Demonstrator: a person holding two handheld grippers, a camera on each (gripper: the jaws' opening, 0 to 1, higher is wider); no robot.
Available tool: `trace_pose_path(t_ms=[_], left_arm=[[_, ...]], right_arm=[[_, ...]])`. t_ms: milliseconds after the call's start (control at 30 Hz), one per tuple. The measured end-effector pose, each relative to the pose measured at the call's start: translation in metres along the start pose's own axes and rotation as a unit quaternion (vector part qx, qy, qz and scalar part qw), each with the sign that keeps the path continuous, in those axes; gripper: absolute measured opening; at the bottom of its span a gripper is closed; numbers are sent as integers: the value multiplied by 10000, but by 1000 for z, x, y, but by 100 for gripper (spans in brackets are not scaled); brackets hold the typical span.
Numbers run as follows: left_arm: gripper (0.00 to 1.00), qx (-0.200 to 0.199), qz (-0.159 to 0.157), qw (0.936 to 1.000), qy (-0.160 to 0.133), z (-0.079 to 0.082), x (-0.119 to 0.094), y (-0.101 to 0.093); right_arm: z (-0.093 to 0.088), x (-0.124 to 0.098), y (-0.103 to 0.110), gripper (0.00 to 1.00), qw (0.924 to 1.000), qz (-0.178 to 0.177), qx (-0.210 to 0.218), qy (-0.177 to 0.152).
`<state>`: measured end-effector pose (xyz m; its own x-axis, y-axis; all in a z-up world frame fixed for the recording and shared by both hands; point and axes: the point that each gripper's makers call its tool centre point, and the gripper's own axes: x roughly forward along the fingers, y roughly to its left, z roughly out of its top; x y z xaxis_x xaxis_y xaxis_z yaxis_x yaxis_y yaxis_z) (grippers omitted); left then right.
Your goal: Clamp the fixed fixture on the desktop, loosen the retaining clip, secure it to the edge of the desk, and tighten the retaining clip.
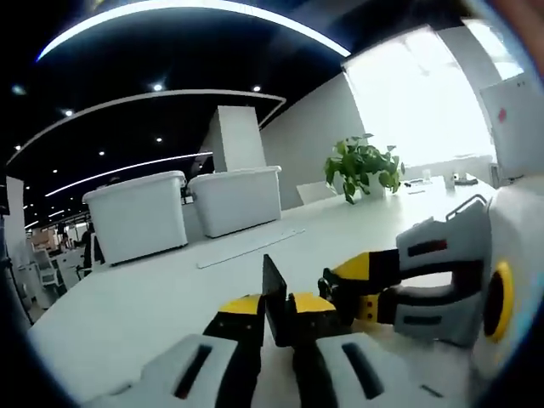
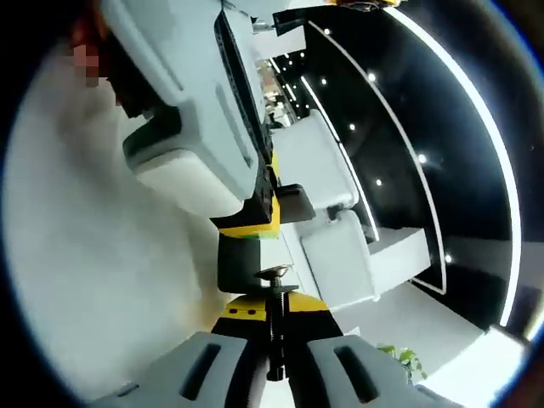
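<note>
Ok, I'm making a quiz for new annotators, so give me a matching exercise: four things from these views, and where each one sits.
Things:
1. green leafy potted plant
2. two white plastic lidded bins
3. black threaded clamp screw
4. black flat fixture plate

Places:
a. pinched in the right claw
b. pinched in the left claw
c. in front of the bright window
d. side by side by the white pillar

Pairs: 1-c, 2-d, 3-a, 4-b
</note>
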<state>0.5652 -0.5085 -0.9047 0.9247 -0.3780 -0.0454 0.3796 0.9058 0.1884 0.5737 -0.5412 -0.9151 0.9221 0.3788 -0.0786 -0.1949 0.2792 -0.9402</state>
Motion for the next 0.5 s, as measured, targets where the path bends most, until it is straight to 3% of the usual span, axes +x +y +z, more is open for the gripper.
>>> trace_pose_path(t_ms=[100,333,500], left_arm=[[23,36,-118,9998,-146,6,2,-5],[27,39,13,9991,-417,15,-1,-2],[29,123,58,9991,-397,16,-5,-6]], right_arm=[[4,-4,-3,2,9993,-21,368,-86],[9,-4,7,2,9994,176,238,-191],[6,-5,8,2,9990,225,346,-157]])
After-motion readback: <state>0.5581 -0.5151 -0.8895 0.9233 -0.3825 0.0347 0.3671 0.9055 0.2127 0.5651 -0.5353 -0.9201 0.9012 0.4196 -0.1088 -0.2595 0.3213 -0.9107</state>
